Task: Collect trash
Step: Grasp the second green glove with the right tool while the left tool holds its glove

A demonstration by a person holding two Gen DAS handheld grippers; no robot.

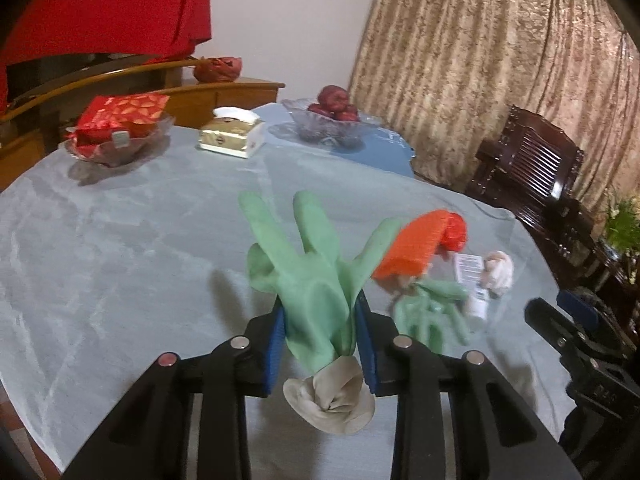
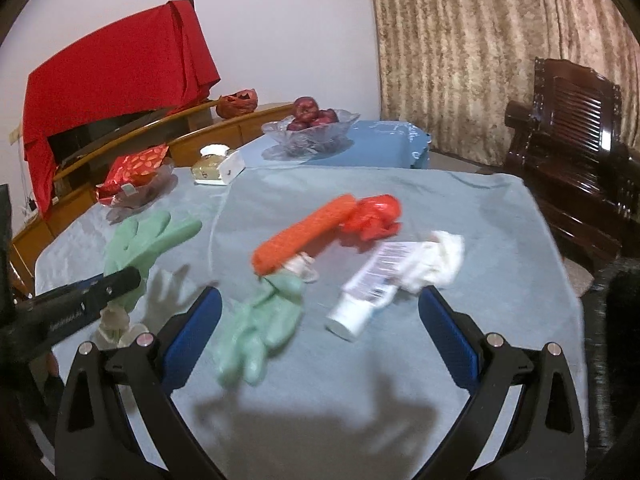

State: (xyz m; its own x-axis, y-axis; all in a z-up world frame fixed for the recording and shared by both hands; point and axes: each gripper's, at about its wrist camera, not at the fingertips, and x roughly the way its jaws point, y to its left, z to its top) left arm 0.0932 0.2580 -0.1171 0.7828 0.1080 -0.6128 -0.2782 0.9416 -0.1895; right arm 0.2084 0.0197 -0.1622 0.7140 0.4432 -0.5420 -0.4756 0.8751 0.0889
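Observation:
My left gripper (image 1: 320, 312) is shut on a green rubber glove (image 1: 304, 264). The glove's fingers stand up and its pale cuff hangs below the blue pads. From the right wrist view this same glove (image 2: 148, 236) is at the left, above the table. My right gripper (image 2: 320, 296) is open over the cloth with nothing between its pads. Just ahead of it lie a second green glove (image 2: 260, 328), an orange mesh scrubber (image 2: 308, 232), a red plastic bag (image 2: 376, 212), a white tube (image 2: 368, 292) and a crumpled tissue (image 2: 436, 260).
The table (image 2: 520, 320) has a grey-blue cloth. At its far side stand a glass bowl of red fruit (image 2: 312, 128), a tissue box (image 2: 216, 168) and a glass dish with a red packet (image 2: 136, 180). A dark wooden chair (image 2: 576, 148) stands to the right.

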